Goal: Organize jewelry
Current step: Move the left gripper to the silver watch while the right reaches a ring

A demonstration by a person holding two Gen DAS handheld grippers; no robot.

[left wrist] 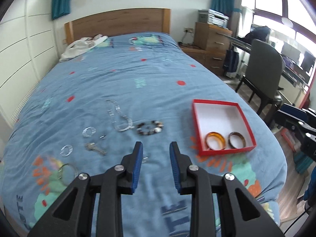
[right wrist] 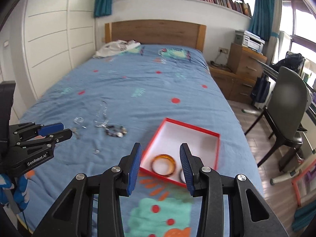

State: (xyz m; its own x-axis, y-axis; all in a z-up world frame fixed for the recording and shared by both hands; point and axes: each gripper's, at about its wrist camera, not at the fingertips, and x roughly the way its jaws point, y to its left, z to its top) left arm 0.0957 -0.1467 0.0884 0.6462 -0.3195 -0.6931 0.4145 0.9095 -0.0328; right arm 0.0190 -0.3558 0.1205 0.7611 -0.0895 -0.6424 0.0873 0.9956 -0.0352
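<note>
Nearest, the left gripper (left wrist: 156, 148) and right gripper (right wrist: 161, 151) are held above the bed (left wrist: 138, 75), jaws apart and empty, presumably readied for a further pick. Just beyond, a red box (left wrist: 244, 118) is seen, with an amber bangle (left wrist: 215, 140) and a brown bangle (left wrist: 237, 139) deposited inside. Further left, a beaded bracelet (left wrist: 150, 128), a silver necklace (left wrist: 118, 116) and small pieces remain unsorted on the bedspread.

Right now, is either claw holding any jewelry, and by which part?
Nothing is held. The left claw and right claw are both open and empty above the bed.
</note>
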